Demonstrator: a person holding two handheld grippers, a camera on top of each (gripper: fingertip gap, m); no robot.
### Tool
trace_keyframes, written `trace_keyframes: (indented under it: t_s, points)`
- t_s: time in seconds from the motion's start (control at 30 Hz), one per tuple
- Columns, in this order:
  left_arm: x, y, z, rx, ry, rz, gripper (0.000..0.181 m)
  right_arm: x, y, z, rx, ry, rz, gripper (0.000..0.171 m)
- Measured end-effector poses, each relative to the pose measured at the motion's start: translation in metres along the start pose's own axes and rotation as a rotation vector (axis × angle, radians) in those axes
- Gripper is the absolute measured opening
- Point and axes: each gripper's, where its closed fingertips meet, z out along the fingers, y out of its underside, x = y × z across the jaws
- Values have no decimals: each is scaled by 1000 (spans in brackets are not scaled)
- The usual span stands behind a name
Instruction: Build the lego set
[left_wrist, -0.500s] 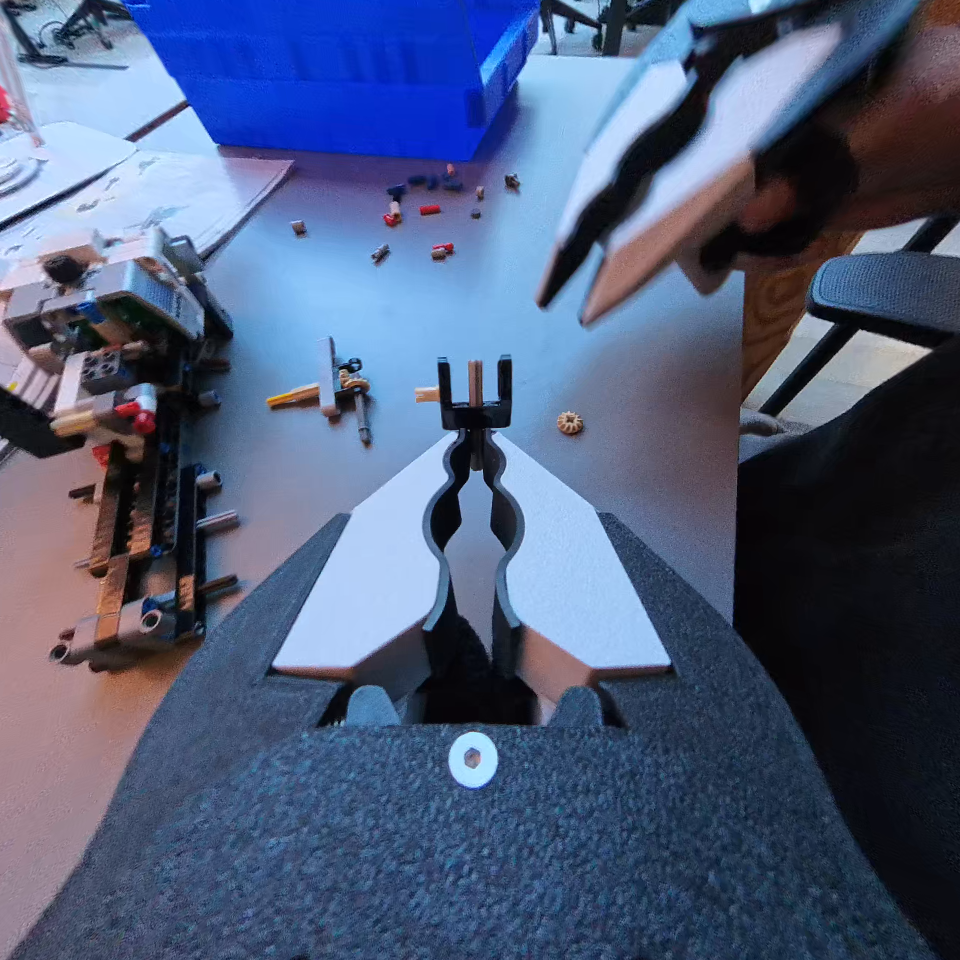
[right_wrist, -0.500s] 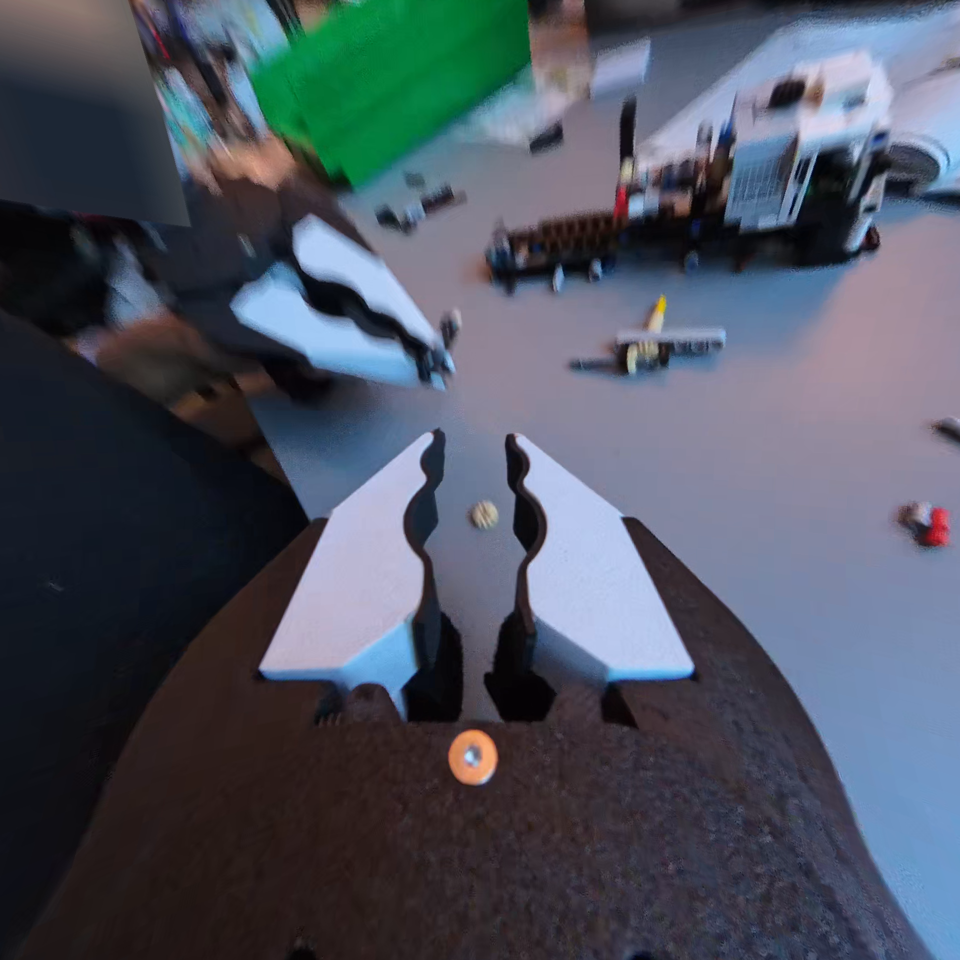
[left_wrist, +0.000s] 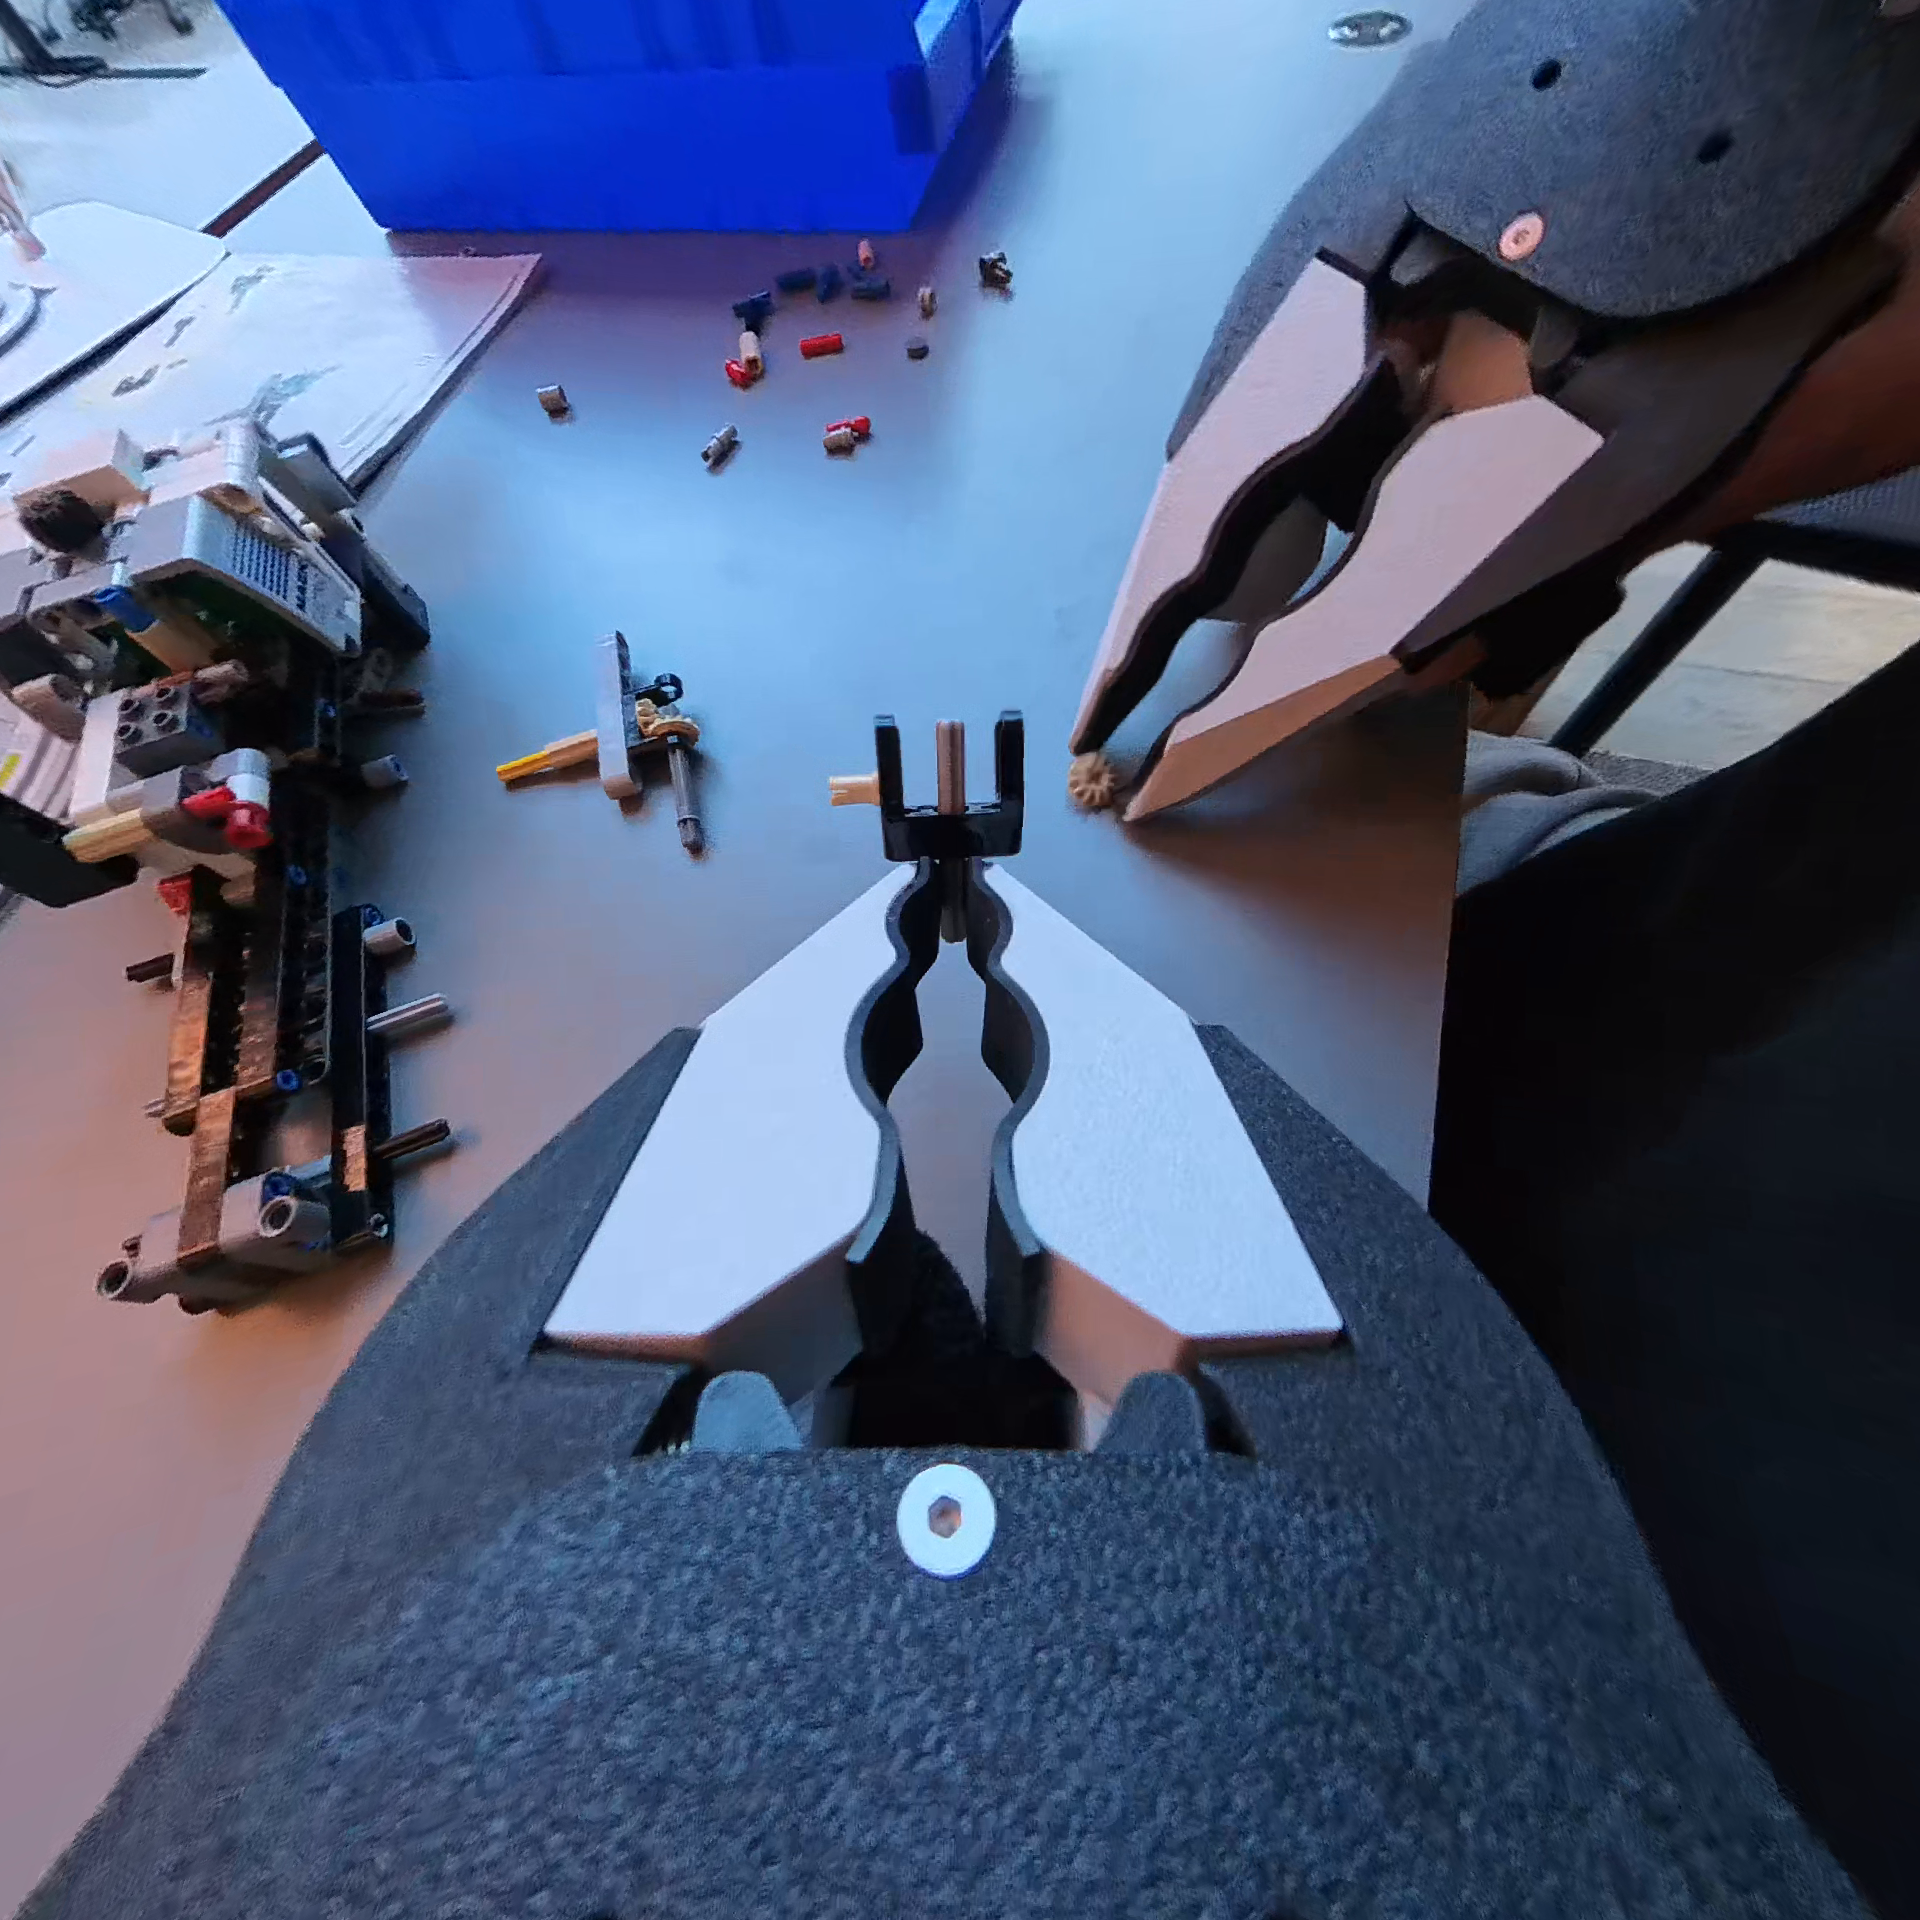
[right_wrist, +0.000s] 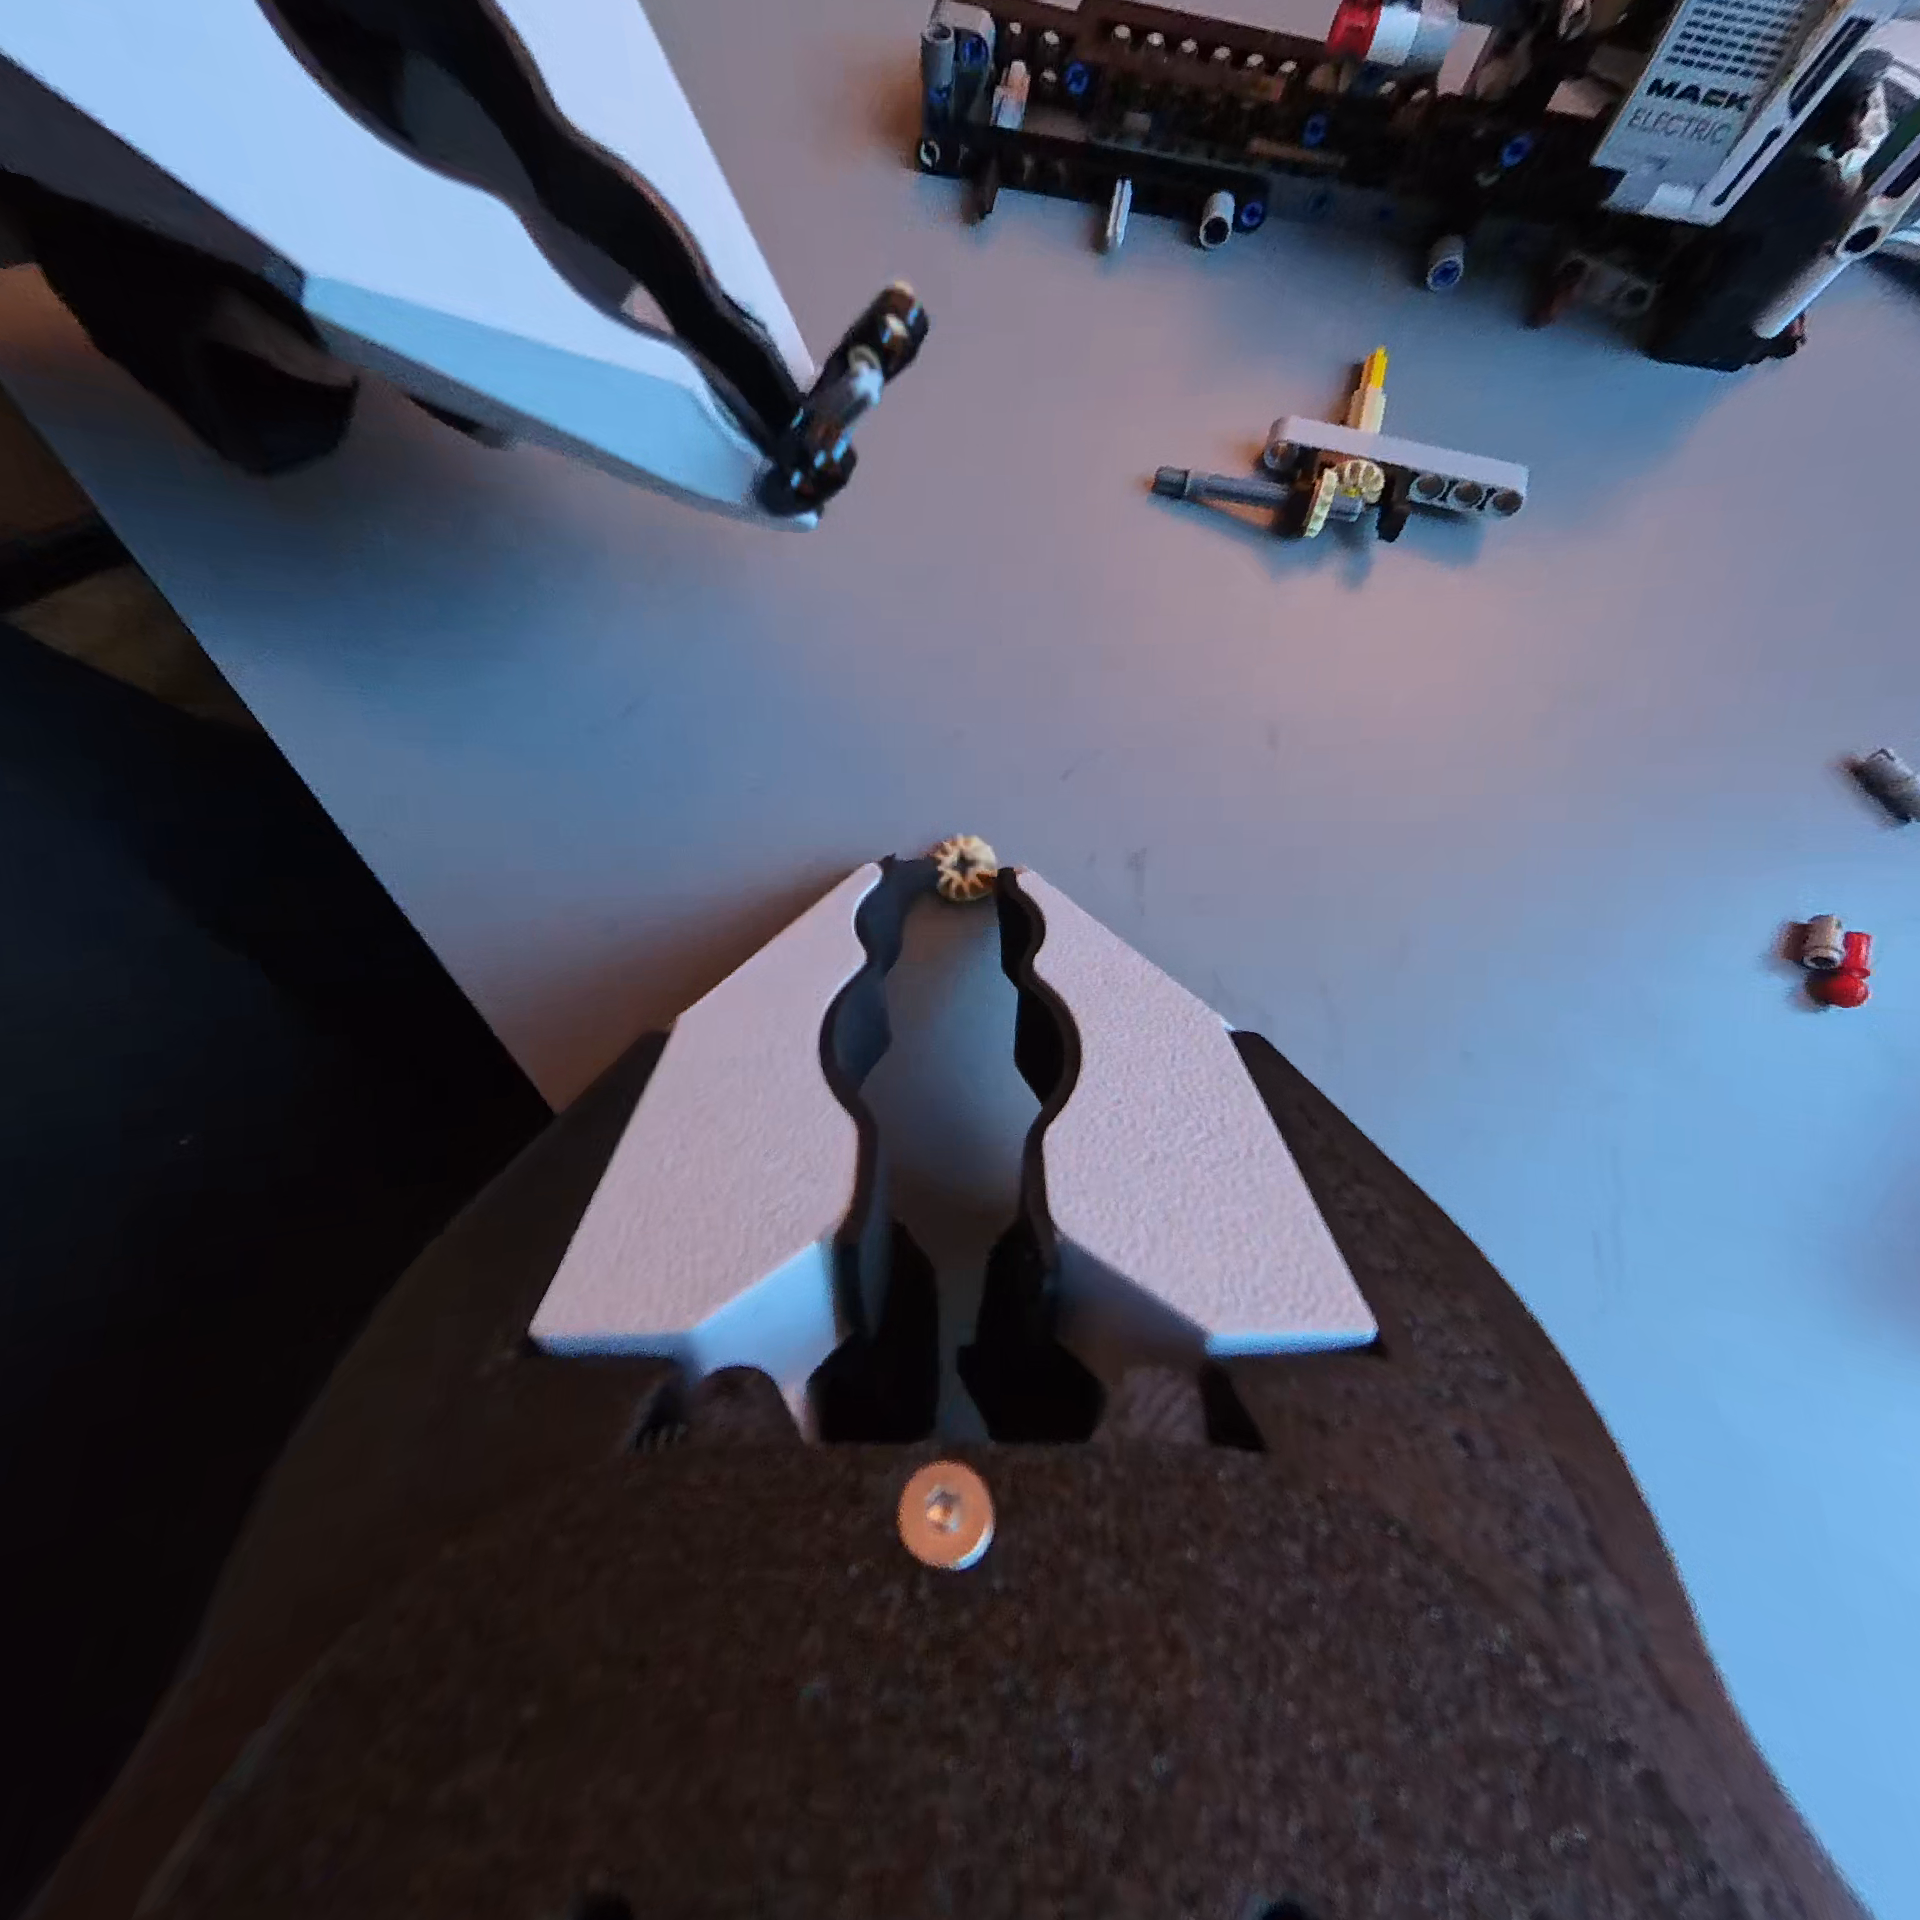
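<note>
The left gripper (left_wrist: 951, 883) is seen clamped on a grey axle that carries a black U-shaped bracket (left_wrist: 950, 795), held just above the grey table (left_wrist: 644, 540). To its right, the right gripper (right_wrist: 951, 883) is lowered to the tabletop, its fingertips only slightly apart and set around a small tan gear (right_wrist: 961, 868); whether the gear is actually pinched cannot be told. A small sub-assembly (left_wrist: 634, 732) with a grey beam lies farther left, and the partly built truck (left_wrist: 197, 831) beyond it. Loose small pieces (left_wrist: 821, 343) are scattered before a blue bin (left_wrist: 623, 135), whose contents are hidden.
</note>
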Motion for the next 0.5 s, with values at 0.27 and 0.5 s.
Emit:
trace_keyframes:
  t_s: [0.27, 0.5]
  points:
    - [1, 0, -1, -6, 7, 38, 2, 2, -7, -6, 60, -49, 56, 19]
    - [-7, 7, -4, -33, -13, 27, 2, -17, -13, 2, 52, -143, 32, 20]
